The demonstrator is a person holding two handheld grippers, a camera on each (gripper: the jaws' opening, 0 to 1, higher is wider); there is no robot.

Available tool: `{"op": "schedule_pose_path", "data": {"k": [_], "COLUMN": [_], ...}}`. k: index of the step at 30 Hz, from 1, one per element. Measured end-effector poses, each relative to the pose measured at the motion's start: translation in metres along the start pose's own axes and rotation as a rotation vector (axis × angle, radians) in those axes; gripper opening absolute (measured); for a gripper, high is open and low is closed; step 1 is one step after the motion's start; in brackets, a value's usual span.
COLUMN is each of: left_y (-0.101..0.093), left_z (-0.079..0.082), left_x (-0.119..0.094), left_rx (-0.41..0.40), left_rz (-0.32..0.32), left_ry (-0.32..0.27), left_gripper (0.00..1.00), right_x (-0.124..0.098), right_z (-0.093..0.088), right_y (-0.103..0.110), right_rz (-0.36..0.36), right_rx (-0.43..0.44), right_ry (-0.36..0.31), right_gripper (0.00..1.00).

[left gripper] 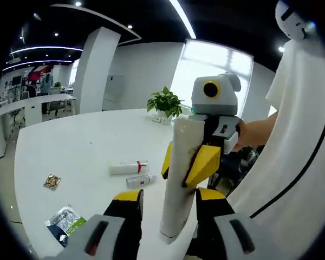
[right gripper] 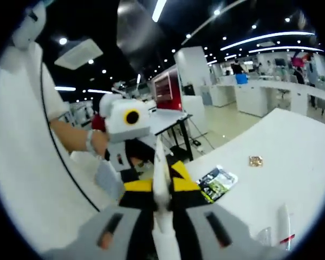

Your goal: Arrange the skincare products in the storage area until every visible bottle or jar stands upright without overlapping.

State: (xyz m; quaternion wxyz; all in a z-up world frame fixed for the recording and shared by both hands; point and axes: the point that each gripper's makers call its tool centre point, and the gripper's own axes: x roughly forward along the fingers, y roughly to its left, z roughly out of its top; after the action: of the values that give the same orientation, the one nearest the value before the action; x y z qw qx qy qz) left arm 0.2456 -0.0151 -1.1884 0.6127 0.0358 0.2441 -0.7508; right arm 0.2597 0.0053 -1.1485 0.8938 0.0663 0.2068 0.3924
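Tube (left gripper: 179, 179) held upright above tabletop (left gripper: 76, 146) — right tool (left gripper: 197, 168) clamped on it, left tool (left gripper: 168, 208) apart; next, stand it down — two bottles (left gripper: 129, 168) lying flat.

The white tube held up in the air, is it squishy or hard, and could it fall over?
The white tube is probably soft: the right hand-held gripper pinches its middle and its sealed end looks flat. Tall and narrow, it would likely tip easily if stood on the white table. It looks smooth, so perhaps slippery.
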Motion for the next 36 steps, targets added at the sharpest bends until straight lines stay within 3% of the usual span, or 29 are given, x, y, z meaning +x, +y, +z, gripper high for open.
{"op": "schedule_pose_path", "data": {"k": [3, 8, 11, 12, 15, 23, 29, 31, 34, 36], "left_y": [-0.012, -0.026, -0.033, -0.037, -0.037, -0.04, -0.033, -0.031, -0.03, -0.028], "left_z": [0.012, 0.012, 0.013, 0.012, 0.013, 0.017, 0.015, 0.01, 0.005, 0.001], "left_x": [0.019, 0.045, 0.056, 0.059, 0.064, 0.054, 0.036, 0.033, 0.03, 0.029], "left_rx": [-0.012, 0.0, 0.01, 0.015, 0.019, 0.086, 0.111, 0.105, 0.104, 0.109], "left_rz": [-0.021, -0.023, -0.022, -0.041, -0.015, -0.029, -0.025, -0.017, -0.028, -0.028], "left_ry": [-0.05, -0.032, -0.04, -0.044, -0.062, -0.038, -0.048, -0.027, -0.008, 0.017], "left_gripper": [0.41, 0.4, 0.26, 0.26, 0.25, 0.19, 0.18, 0.17, 0.17, 0.17], "right_x": [-0.017, -0.037, -0.043, -0.046, -0.052, -0.05, -0.034, -0.033, -0.038, -0.041], "right_z": [0.002, 0.002, -0.002, -0.004, -0.006, 0.002, 0.011, 0.011, 0.021, 0.02], "right_y": [-0.002, -0.005, -0.004, -0.003, -0.002, 0.004, 0.011, 0.009, 0.01, 0.008], "right_rz": [0.023, 0.071, 0.101, 0.109, 0.125, 0.134, 0.097, 0.081, 0.063, 0.058], "right_rx": [-0.04, -0.067, -0.085, -0.09, -0.095, -0.034, -0.076, -0.054, -0.049, -0.035], "right_ry": [0.024, 0.023, 0.032, 0.037, 0.046, 0.012, 0.003, 0.012, -0.041, -0.04], "right_gripper": [0.08, 0.08, 0.08, 0.09, 0.09, 0.11, 0.13, 0.13, 0.13, 0.13]}}
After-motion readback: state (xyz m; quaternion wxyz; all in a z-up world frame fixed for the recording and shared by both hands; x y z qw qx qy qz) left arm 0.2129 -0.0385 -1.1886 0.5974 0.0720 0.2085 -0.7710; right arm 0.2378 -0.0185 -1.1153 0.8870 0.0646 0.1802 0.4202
